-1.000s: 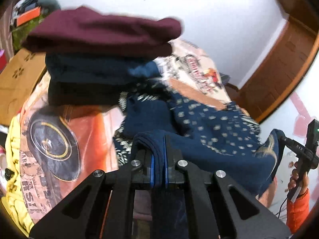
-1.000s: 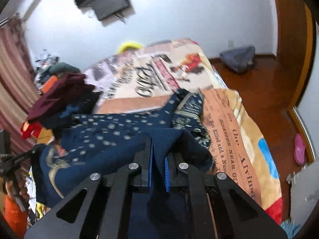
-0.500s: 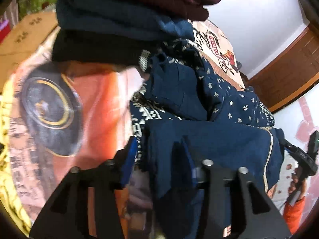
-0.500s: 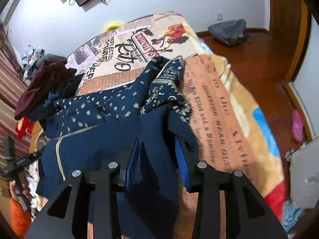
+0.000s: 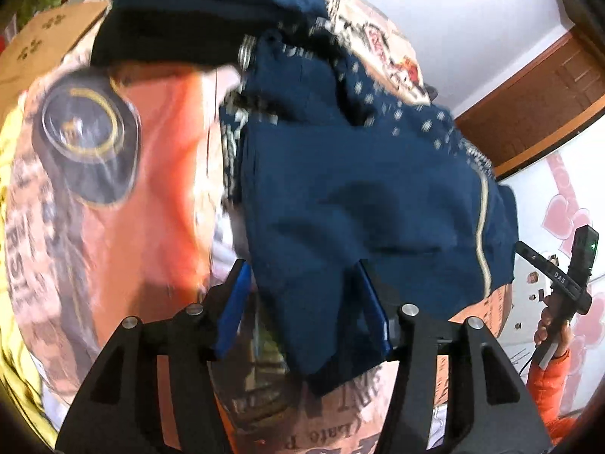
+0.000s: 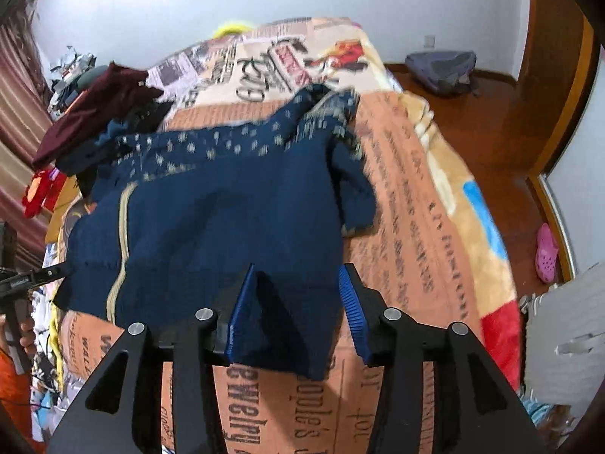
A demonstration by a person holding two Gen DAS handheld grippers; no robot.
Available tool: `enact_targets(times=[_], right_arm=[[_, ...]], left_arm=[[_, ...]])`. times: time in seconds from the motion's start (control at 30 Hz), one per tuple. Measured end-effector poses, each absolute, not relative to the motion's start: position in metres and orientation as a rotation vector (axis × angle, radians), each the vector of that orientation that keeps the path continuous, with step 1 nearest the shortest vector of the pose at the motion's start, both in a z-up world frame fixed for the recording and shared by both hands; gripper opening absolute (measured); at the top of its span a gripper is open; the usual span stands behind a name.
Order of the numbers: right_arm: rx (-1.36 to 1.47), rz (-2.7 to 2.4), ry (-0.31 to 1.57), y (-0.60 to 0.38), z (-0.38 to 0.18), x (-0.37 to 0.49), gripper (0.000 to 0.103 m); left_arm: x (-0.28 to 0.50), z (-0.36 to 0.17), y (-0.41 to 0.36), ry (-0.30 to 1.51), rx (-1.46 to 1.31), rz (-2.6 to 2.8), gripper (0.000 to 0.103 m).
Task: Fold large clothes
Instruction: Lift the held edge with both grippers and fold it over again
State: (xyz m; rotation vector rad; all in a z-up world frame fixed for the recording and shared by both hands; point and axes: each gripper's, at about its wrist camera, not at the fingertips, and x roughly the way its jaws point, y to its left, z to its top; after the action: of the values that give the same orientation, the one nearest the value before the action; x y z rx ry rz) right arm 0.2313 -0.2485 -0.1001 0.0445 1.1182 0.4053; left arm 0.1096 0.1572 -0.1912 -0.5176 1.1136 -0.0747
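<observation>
A large navy garment (image 5: pixel 370 204) (image 6: pixel 211 219) with pale dots and a tan stripe lies folded over on the printed bedspread (image 5: pixel 159 174) (image 6: pixel 416 196). My left gripper (image 5: pixel 306 306) hovers over its near left corner, jaws opening, the blue pads (image 5: pixel 236 302) clear of the cloth that lies between them. My right gripper (image 6: pixel 295 310) stands over the near right corner, jaws also opening, with the hem loose between its pads (image 6: pixel 349 302). The right gripper's handle (image 5: pixel 567 276), held by a hand in an orange sleeve, shows in the left wrist view.
A stack of folded clothes, maroon (image 6: pixel 94 113) on top of navy and black (image 5: pixel 181 38), sits at the garment's far left side. A cardboard box (image 5: pixel 34 49) stands beyond it. Wooden floor (image 6: pixel 484 113), a grey bag (image 6: pixel 442 68) and a pink shoe (image 6: pixel 546 253) lie right of the bed.
Both grippers were shut on the garment's edge a second ago. They have come down toward the bed and their jaws have parted, and the navy cloth now lies on the bedspread.
</observation>
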Motion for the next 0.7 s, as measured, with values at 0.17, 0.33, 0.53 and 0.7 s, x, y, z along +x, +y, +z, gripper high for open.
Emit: enact_targets(times=[0.17,0.33,0.53,0.7], right_arm=[[0.088,0.403,1.131,-0.250,-0.115,0.226,0.048],[0.121,0.458,1.108,-0.248,-0.114,0.221,0.029],[0.147,0.527,1.051,-0.234,-0.097,0.218,0.011],[0.217,0.561,0.947,-0.232,-0.069,0.227,0.009]], left_arm=[[0.104,-0.207,0.152,1.107,-0.615,-0.078,0.058],[0.101,-0.201,0.142,1.089,-0.573,-0.108,0.052],[0.108,-0.173,0.118,1.036,-0.395,-0.130,0.007],[0.116,-0.123,0.120,0.892,-0.424,-0.214,0.004]])
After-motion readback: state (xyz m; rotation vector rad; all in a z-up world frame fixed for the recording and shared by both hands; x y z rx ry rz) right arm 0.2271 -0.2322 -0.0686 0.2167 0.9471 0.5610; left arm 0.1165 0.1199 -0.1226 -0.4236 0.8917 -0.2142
